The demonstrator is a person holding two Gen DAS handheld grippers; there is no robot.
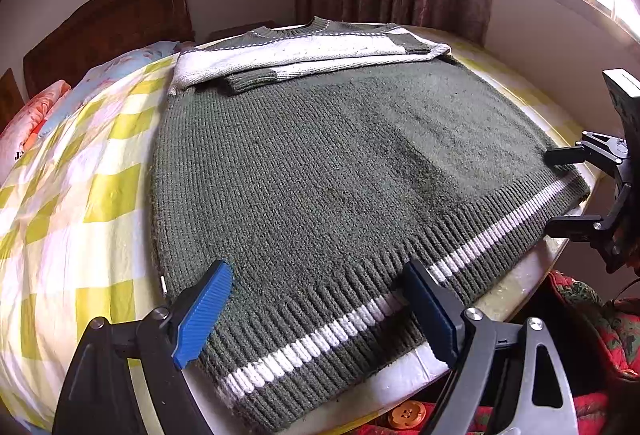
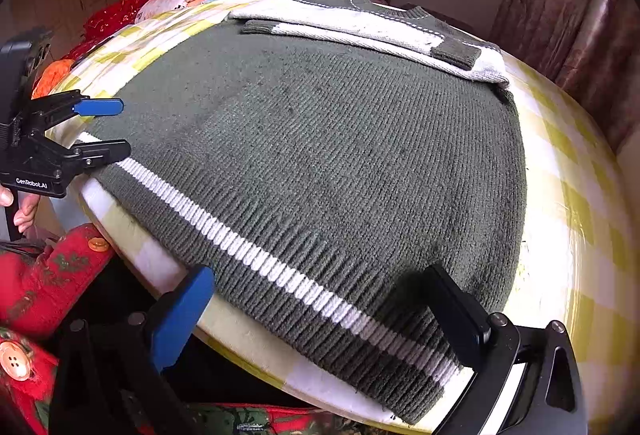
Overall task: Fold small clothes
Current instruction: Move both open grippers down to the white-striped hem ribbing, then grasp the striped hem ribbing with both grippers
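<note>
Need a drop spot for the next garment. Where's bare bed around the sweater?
Free: checked sheet between the sweater and the pillows; a second strip of sheet on the sweater's curtain side. Crowded: the near bed edge, where the left hand-held gripper and right hand-held gripper both straddle the striped hem, open.

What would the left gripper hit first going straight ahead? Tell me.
Probably the green sweater: the left gripper, jaws open, points down over its ribbed hem, though depth is unclear.

Dark green sweater (image 1: 320, 163) with white hem stripe, yellow-checked bedsheet (image 1: 80, 195)
</note>
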